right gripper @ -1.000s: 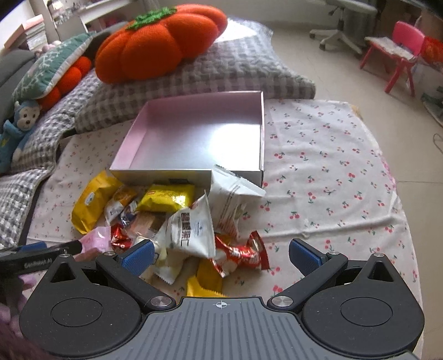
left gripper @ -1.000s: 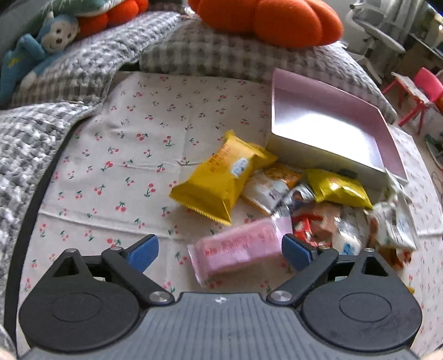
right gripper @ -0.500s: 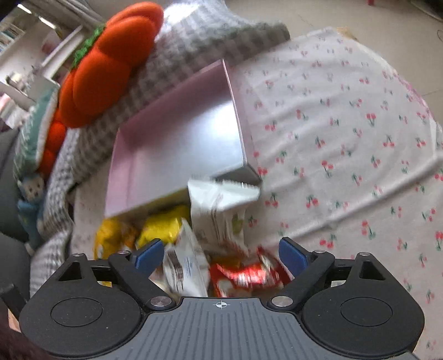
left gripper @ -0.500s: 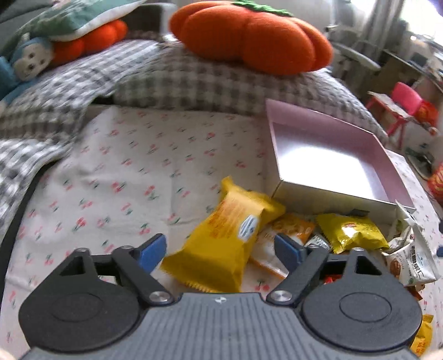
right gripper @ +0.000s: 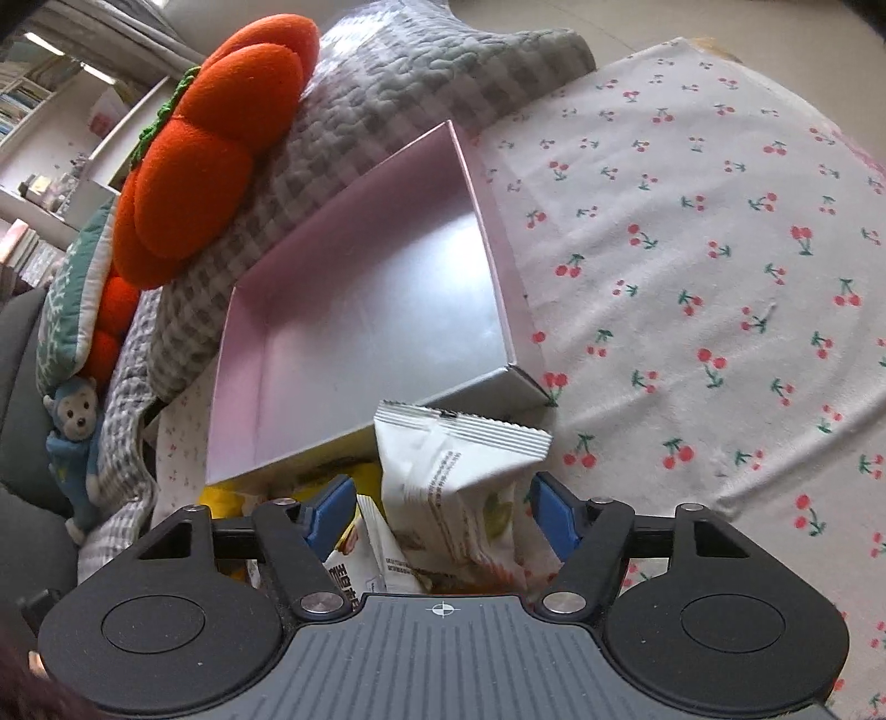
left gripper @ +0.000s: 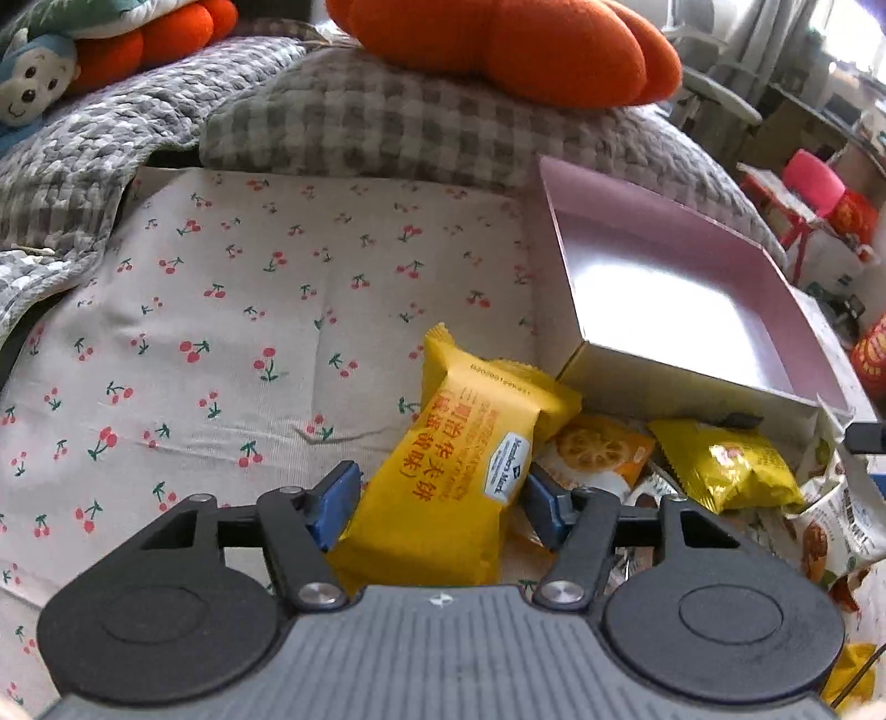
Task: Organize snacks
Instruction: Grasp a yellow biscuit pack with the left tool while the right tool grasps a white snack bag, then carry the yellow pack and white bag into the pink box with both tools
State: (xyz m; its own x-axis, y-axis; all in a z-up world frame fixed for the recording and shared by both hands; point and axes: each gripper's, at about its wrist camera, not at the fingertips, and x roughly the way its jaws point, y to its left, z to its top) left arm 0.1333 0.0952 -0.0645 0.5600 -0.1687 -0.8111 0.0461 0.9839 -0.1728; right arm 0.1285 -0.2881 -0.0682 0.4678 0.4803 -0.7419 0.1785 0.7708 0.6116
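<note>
A pile of snack packets lies on the cherry-print cloth in front of an empty pink box (left gripper: 681,288), which also shows in the right wrist view (right gripper: 360,310). My left gripper (left gripper: 440,501) straddles a big yellow packet (left gripper: 459,471), its blue pads touching both sides of it. An orange-print packet (left gripper: 595,451) and a small yellow packet (left gripper: 725,465) lie to its right. My right gripper (right gripper: 440,512) straddles a white packet (right gripper: 459,482), the right pad against it, a small gap at the left pad. Another white packet (right gripper: 354,565) lies below it.
Grey checked pillows (left gripper: 387,122) with an orange pumpkin cushion (left gripper: 515,44) back the box. A blue monkey toy (left gripper: 27,83) sits far left. Cherry cloth (right gripper: 720,249) spreads right of the box. A pink chair (left gripper: 814,183) stands beyond the edge.
My left gripper moved forward from the pink packet to the big yellow one and closed in on it. My right gripper moved up to the white packet and narrowed around it.
</note>
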